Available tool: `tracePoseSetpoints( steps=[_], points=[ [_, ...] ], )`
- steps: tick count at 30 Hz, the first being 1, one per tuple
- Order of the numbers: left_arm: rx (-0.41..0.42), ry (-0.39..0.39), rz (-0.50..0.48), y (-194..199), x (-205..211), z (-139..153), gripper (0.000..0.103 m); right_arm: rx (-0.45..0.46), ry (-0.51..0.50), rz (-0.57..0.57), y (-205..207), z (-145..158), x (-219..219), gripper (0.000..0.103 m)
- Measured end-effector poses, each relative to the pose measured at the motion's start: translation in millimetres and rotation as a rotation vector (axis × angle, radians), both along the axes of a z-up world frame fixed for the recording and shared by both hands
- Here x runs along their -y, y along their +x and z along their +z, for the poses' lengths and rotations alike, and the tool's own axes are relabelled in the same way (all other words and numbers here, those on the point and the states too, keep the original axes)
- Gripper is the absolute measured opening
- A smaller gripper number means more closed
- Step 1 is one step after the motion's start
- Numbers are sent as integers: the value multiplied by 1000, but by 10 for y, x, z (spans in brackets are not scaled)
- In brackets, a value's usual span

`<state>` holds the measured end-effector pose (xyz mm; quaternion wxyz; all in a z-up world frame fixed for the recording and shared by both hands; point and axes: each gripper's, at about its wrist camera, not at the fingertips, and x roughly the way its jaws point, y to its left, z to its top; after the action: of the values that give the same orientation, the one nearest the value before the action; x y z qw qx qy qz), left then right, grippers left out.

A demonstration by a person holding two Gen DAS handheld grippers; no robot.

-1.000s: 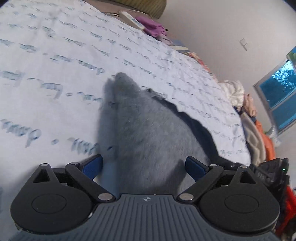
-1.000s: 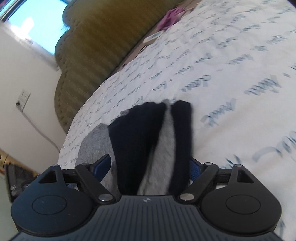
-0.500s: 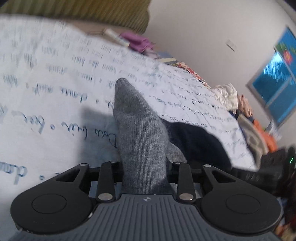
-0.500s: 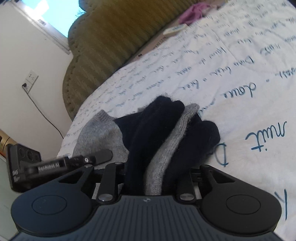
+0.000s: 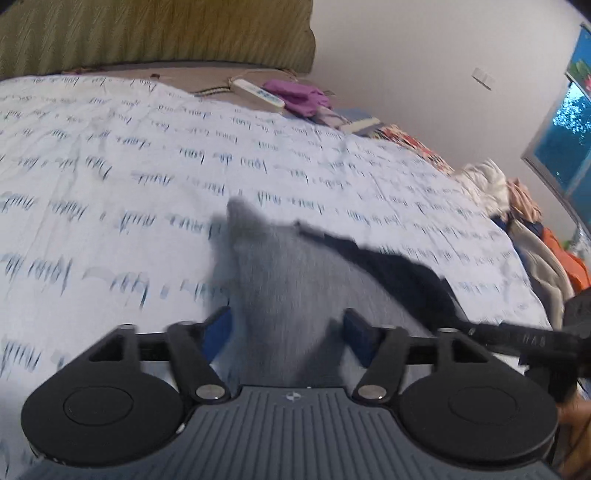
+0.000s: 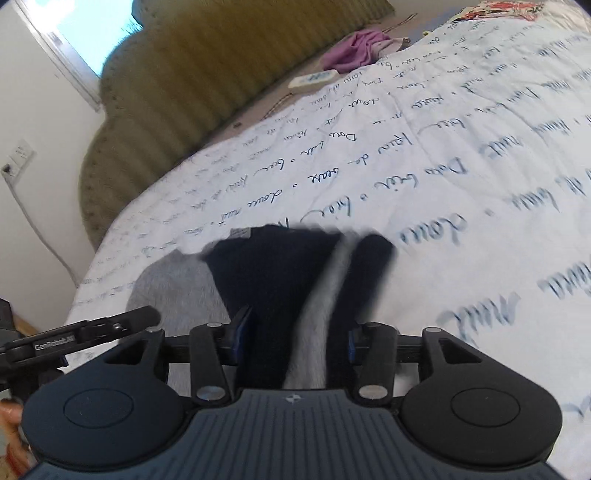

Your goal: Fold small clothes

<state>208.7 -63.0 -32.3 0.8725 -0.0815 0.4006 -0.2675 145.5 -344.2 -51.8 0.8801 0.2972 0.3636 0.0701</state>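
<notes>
**A:** Sock (image 5: pixel 291 295), grey with dark navy bands, is lying flat on the white bedspread (image 5: pixel 110 177) with the blue handwriting print. In the left view its grey end comes to a point far out on the cover, and the dark part runs off to the right. Left gripper (image 5: pixel 286 326) has its blue pads apart, one on each side of the grey fabric. Can't tell if they touch it, it's blurry.

**B:** Same deal on the other side. Right gripper (image 6: pixel 293 334) is spread too, pads flanking the navy end of the sock (image 6: pixel 295 280), which has one grey stripe down it. That end finishes in a fairly straight far edge. You can see the left gripper poking in from the left there, near the grey part.

**A:** Room-wise, loads of bare cover to the left and far side of the sock. The clutter is all at the edges: a purple cloth (image 5: pixel 295 96) and a white remote (image 5: pixel 258 94) by the olive headboard (image 5: pixel 147 33), plus a clothes pile (image 5: pixel 532 229) off the right edge.

**B:** Yep, well apart from the sock.
</notes>
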Motion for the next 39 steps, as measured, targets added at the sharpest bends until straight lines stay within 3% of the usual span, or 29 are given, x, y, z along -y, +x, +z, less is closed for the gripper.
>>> tracePoseSetpoints(
  steps=[6, 9, 13, 17, 19, 21, 23, 24, 25, 26, 27, 28, 29, 34, 36, 38, 39],
  points=[
    [-71, -11, -134, -687, -220, -106, 74, -14, 225, 25, -682, -109, 284, 48],
    [-64, 10, -171, -1033, -250, -173, 74, -37, 260, 35, -968, -146, 278, 48],
    [23, 71, -168, -1370, -237, -161, 78, 3, 207, -16, -1325, -42, 203, 48],
    [65, 124, -189, -1470, -155, -188, 80, 70, 191, 47, -1444, 94, 30, 48],
    [45, 99, -176, -1406, -142, -214, 80, 25, 112, 27, -1376, 75, -72, 48],
    [-17, 22, -146, -1316, -186, -246, 80, -43, 33, -49, -1308, 16, -116, 49],
    [-61, -57, -114, -1254, -246, -288, 77, -53, 84, -53, -1292, -98, -92, 49],
    [-79, -74, -105, -1229, -256, -302, 66, -53, 163, -23, -1311, -192, -72, 49],
    [-93, -78, -105, -1216, -256, -315, 48, -55, 236, -5, -1306, -261, -69, 49],
    [-102, -69, -110, -1212, -249, -324, 40, -52, 266, 7, -1307, -298, -84, 45],
    [-95, -46, -104, -1224, -239, -325, 23, -47, 255, 9, -1305, -301, -107, 40],
    [-79, -25, -106, -1240, -232, -320, 16, -51, 238, 4, -1305, -297, -122, 23],
    [-63, -13, -107, -1268, -232, -304, 14, -62, 241, -1, -1307, -304, -122, 17],
    [23, 52, -107, -1458, -274, -177, 6, -31, 317, -12, -1424, -250, -113, 13],
    [28, 85, -112, -1478, -268, -194, 6, -22, 261, -5, -1456, -171, -166, 13],
    [17, 118, -107, -1489, -233, -225, 7, -56, 138, -13, -1442, -152, -235, 16],
    [21, 132, -95, -1509, -228, -214, 13, -73, 110, -13, -1421, -170, -263, 16]
  ],
)
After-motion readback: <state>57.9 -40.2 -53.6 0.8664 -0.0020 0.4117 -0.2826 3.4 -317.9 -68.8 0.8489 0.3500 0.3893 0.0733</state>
